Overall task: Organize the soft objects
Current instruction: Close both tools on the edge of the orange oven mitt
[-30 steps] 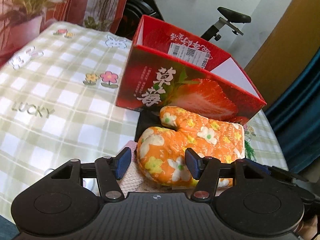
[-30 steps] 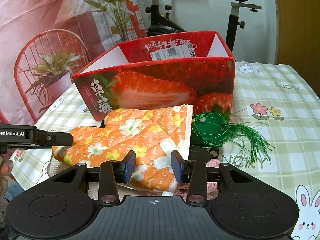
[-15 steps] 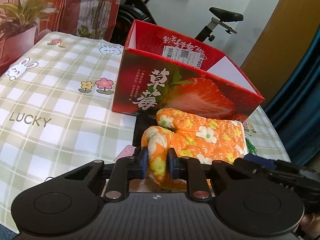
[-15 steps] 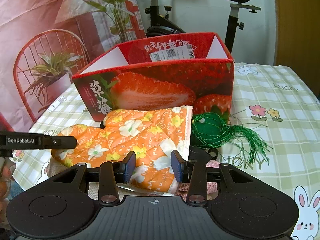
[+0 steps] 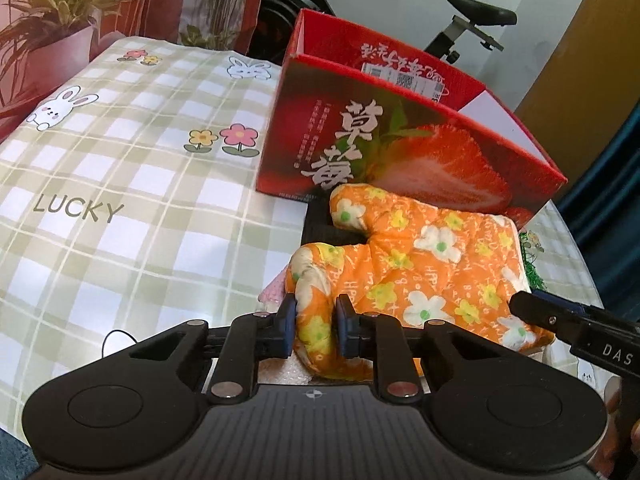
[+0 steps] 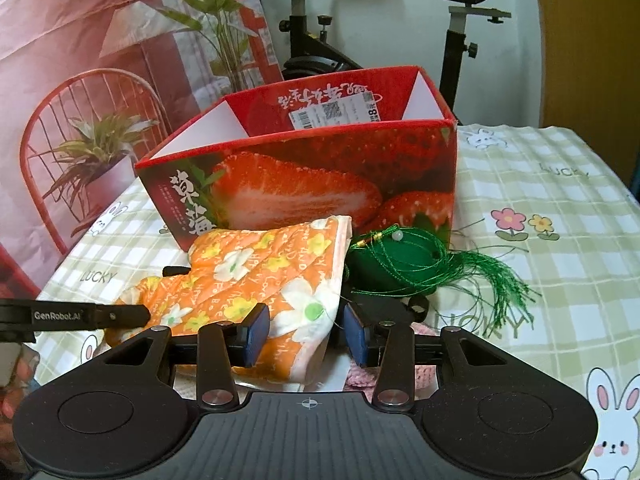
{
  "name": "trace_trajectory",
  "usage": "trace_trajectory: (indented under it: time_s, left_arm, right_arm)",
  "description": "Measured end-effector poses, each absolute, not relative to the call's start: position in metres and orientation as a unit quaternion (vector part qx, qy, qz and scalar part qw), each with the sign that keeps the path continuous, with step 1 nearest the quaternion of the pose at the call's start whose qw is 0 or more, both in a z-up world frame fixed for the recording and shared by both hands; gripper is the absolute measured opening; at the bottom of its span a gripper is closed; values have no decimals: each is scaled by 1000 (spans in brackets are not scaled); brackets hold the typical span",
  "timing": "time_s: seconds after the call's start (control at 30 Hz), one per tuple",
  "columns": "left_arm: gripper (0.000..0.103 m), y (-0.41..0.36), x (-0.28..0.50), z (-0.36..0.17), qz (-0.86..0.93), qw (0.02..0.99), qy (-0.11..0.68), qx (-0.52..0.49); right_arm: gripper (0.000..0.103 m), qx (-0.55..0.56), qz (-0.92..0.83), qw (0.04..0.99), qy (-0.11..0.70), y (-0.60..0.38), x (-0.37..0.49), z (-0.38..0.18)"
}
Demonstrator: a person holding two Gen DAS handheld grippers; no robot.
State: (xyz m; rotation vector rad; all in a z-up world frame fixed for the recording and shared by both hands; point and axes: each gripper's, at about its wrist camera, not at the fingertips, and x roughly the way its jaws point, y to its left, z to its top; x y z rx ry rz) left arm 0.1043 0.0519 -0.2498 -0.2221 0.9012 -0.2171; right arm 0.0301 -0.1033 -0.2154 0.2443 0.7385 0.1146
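An orange flowered oven mitt lies in front of a red strawberry box on the checked tablecloth. My left gripper is shut on the mitt's fingertip end. In the right wrist view the mitt has its cuff between the jaws of my right gripper, which is open around it. A green tasselled soft thing lies to the right of the mitt, against the box. A pink knitted item lies under the pile, mostly hidden.
The box is open at the top and looks empty. The tablecloth spreads wide to the left. An exercise bike and a red patterned curtain stand beyond the table. A black item lies under the mitt.
My left gripper has closed on the mitt's fingertip end; one second ago it was open around it. The mitt's left end has risen slightly. My right gripper has stayed open.
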Motion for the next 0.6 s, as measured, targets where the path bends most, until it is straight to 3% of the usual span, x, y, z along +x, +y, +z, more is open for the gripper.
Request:
trace_trajectory:
  time_s: [0.5, 0.6]
  left_arm:
    - [24, 48, 107, -258, -108, 886, 441, -96]
    - [24, 48, 107, -258, -108, 885, 442, -97]
  right_arm:
    - [45, 131, 68, 920, 363, -99, 45, -227]
    - [36, 118, 69, 925, 355, -96, 42, -223]
